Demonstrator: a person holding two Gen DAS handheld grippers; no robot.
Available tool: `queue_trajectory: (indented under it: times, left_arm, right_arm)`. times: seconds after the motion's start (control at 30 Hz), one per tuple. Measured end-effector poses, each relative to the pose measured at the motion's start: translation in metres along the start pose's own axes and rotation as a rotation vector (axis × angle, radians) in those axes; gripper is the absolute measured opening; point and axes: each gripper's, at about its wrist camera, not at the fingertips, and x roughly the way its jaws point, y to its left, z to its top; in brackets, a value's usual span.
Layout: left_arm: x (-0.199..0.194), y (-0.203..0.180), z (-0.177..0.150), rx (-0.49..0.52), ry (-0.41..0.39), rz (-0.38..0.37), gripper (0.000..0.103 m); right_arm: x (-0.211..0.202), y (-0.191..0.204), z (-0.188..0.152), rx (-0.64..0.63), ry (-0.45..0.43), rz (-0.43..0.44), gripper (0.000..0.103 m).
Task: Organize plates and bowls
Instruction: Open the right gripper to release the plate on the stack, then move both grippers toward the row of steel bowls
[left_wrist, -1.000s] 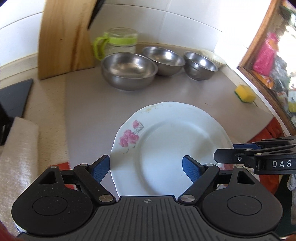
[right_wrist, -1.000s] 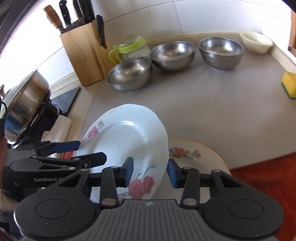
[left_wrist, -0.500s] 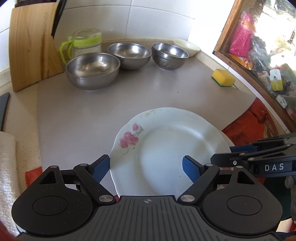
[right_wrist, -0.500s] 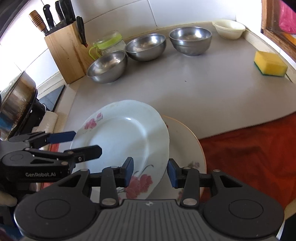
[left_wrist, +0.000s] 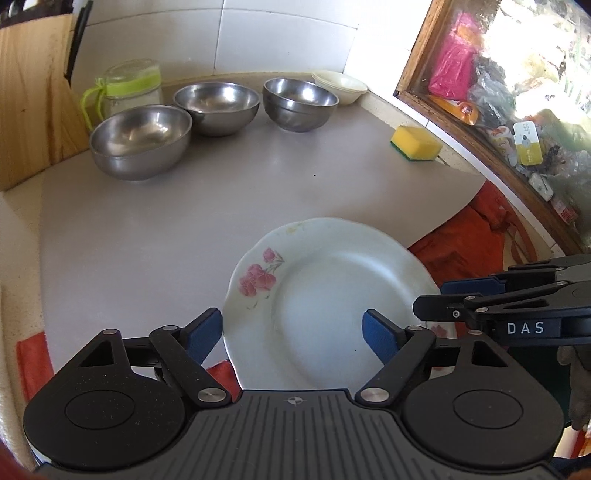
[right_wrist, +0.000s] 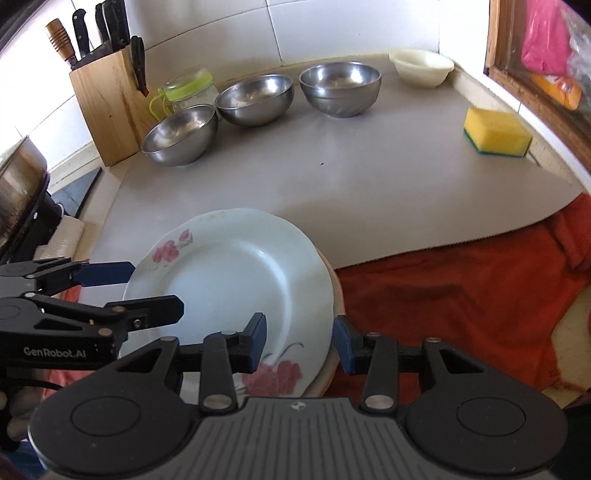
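Left wrist view: your left gripper (left_wrist: 293, 334) has just been narrowing, jaws spread either side of the floral plate (left_wrist: 325, 295), whether touching its rim you cannot tell.
Right wrist view: your right gripper (right_wrist: 299, 343) straddles that plate's edge, grip unclear; plate overlaps a cream plate (right_wrist: 334, 354) on the grey mat (right_wrist: 332, 192).

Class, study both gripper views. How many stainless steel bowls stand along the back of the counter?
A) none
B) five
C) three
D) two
C: three steel bowls sit in a row between the glass jar and the cream bowl.
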Motion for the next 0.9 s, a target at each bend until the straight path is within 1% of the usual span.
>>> queue_trajectory:
  times: [0.17,0.33,0.43,0.67,0.9]
  left_arm:
    - [-0.006,-0.002,0.002,0.001,-0.034,0.018,0.085]
    - [-0.01,0.003,0.008,-0.033,-0.054,0.054,0.086]
    - [-0.013,0.007,0.01,-0.052,-0.066,0.075,0.086]
    - [-0.017,0.013,0.019,-0.09,-0.092,0.129,0.086]
    - [-0.014,0.011,0.034,-0.094,-0.103,0.176,0.087]
  right_arm:
    - [-0.001,0.001,0.002,-0.043,-0.029,-0.032,0.044]
    - [0.003,0.007,0.007,-0.113,-0.053,-0.051,0.044]
    - [0.006,0.004,0.013,-0.13,-0.055,-0.048,0.044]
    - [0.006,-0.003,0.034,-0.159,-0.096,-0.046,0.044]
    - [0.012,-0.001,0.052,-0.197,-0.115,-0.018,0.044]
